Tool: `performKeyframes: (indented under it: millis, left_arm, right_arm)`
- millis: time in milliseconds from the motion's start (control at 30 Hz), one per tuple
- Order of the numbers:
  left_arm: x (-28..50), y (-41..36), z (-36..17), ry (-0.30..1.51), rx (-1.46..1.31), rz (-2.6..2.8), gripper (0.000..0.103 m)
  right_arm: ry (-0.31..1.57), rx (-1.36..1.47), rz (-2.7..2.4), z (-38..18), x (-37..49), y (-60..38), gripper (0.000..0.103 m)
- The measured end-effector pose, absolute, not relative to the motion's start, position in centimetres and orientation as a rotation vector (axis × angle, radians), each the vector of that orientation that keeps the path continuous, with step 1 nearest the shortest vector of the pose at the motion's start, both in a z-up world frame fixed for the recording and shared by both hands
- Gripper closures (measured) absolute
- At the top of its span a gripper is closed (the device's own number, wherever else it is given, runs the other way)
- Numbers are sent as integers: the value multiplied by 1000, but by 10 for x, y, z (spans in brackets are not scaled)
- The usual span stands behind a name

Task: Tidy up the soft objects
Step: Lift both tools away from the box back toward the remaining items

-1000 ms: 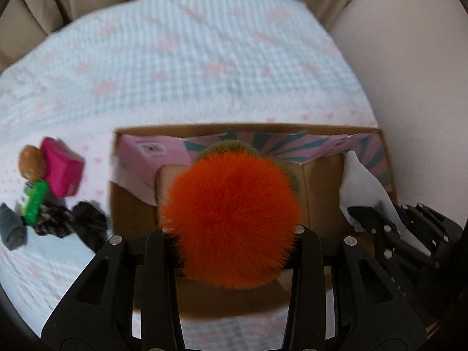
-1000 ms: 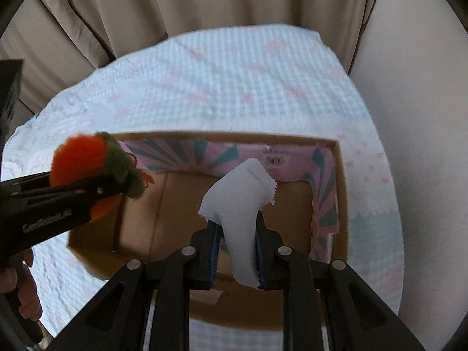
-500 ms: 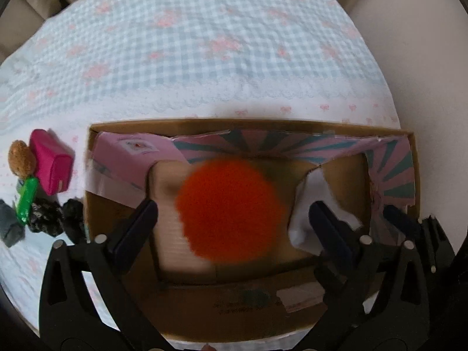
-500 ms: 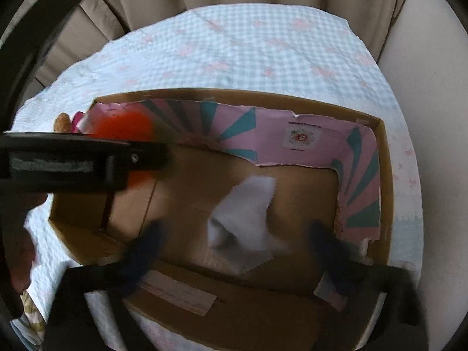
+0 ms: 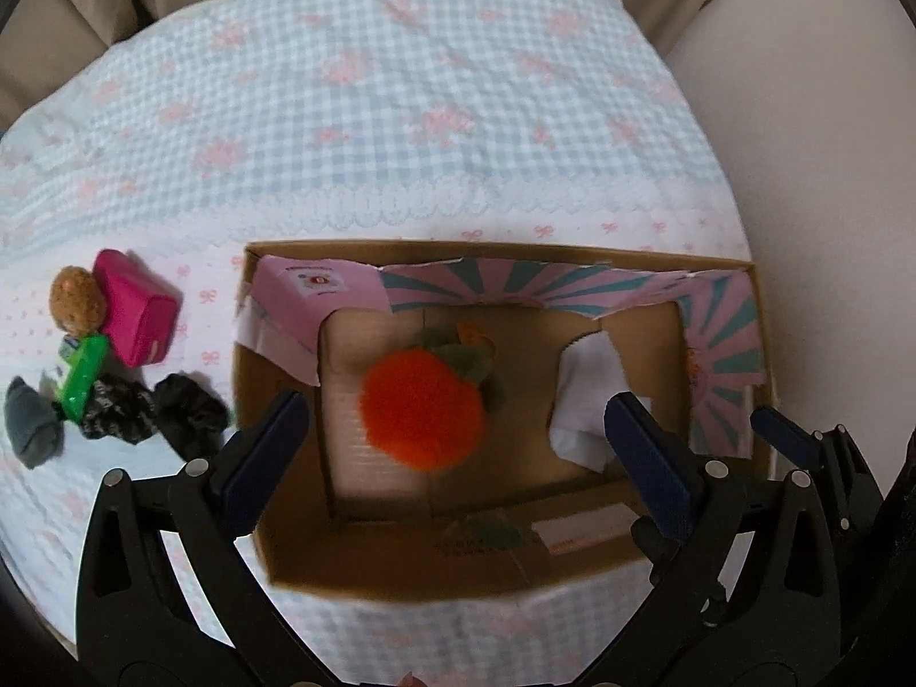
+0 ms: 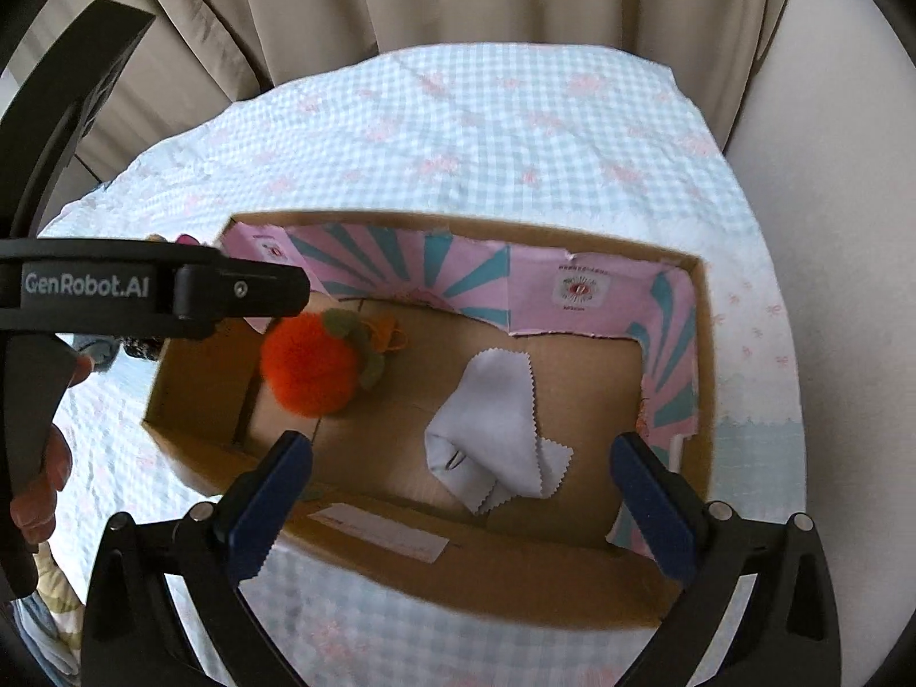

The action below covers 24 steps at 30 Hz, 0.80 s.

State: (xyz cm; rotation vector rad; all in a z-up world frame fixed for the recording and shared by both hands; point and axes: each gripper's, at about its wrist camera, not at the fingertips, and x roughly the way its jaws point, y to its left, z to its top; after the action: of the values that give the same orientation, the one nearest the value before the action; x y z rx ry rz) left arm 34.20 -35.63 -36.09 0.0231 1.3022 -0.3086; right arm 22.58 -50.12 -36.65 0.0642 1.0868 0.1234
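A fluffy orange ball with green felt leaves (image 5: 423, 418) (image 6: 312, 369) lies on the floor of the open cardboard box (image 5: 401, 567) (image 6: 458, 572). A white cloth with pinked edges (image 6: 492, 429) (image 5: 584, 401) lies to its right in the same box. My left gripper (image 5: 458, 446) hangs over the box, open, nothing between its blue pads. My right gripper (image 6: 458, 492) is open above the cloth, also holding nothing. The left gripper's side shows in the right wrist view as a black bar (image 6: 149, 292).
Left of the box on the checked bedspread (image 5: 401, 86) lie a pink pouch (image 5: 134, 315), a brown plush ball (image 5: 74, 300), a green item (image 5: 83, 378), dark scrunched fabric (image 5: 154, 415) and a grey sock (image 5: 28, 423). Beige curtains (image 6: 401, 0) hang behind. A hand (image 6: 43, 492) grips the left tool.
Both grippers opened: the left let go of the orange ball, the right let go of the white cloth. Both things dropped and now lie in the box.
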Motion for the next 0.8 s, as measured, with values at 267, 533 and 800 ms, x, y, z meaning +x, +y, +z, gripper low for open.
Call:
performKeyframes:
  millis: [267, 533, 800]
  left_arm:
    - [312, -343, -287, 1212, -3, -333, 0]
    - [255, -325, -200, 1075, 6, -353, 0]
    - [180, -277, -126, 891, 6, -323, 0]
  right_arm:
    - [1030, 73, 125, -308, 201, -497, 0]
    - [920, 83, 72, -235, 160, -489, 0]
    - [796, 105, 2, -166, 105, -481, 0]
